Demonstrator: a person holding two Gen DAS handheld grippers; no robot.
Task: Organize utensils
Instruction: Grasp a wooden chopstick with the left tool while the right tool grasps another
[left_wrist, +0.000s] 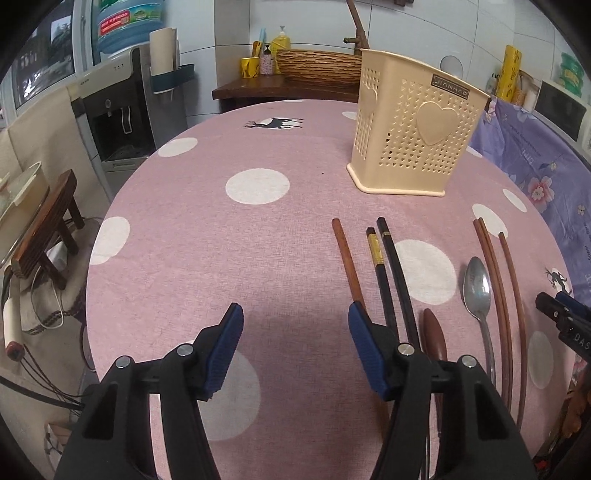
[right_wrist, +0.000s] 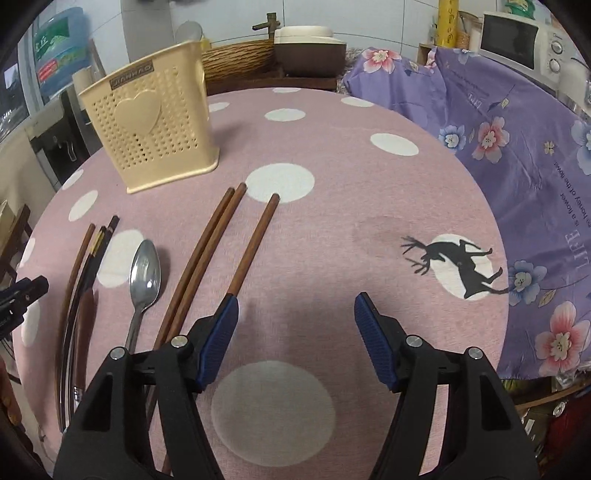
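Left wrist view: the left gripper (left_wrist: 295, 321) sits low in the frame with its two blue pads spread apart and only bare pink polka-dot tablecloth (left_wrist: 207, 236) between them, so it's holding nothing. The utensils are all lined up to the right of it, in the lower right of the frame. Counting them: one brown chopstick (left_wrist: 348, 262) just past the right pad, two black chopsticks (left_wrist: 388, 266) next to it (one has a gold band), one dark wooden spoon (left_wrist: 435, 338) partly hidden behind the gripper, one metal spoon (left_wrist: 477, 286), and three more brown chopsticks (left_wrist: 506, 295) at the far right, two of them touching and one slightly apart. That's six chopsticks and two spoons. One cream perforated utensil holder (left_wrist: 413, 129) with heart shapes stands upright in the upper right, well apart from the utensils and, from this angle, I can't see inside it. Right wrist view: the right gripper (right_wrist: 295, 306) is also spread apart, nothing between the pads, with its left pad just beside the single brown chopstick (right_wrist: 255, 240) of that group of three. The holder is upper left there.
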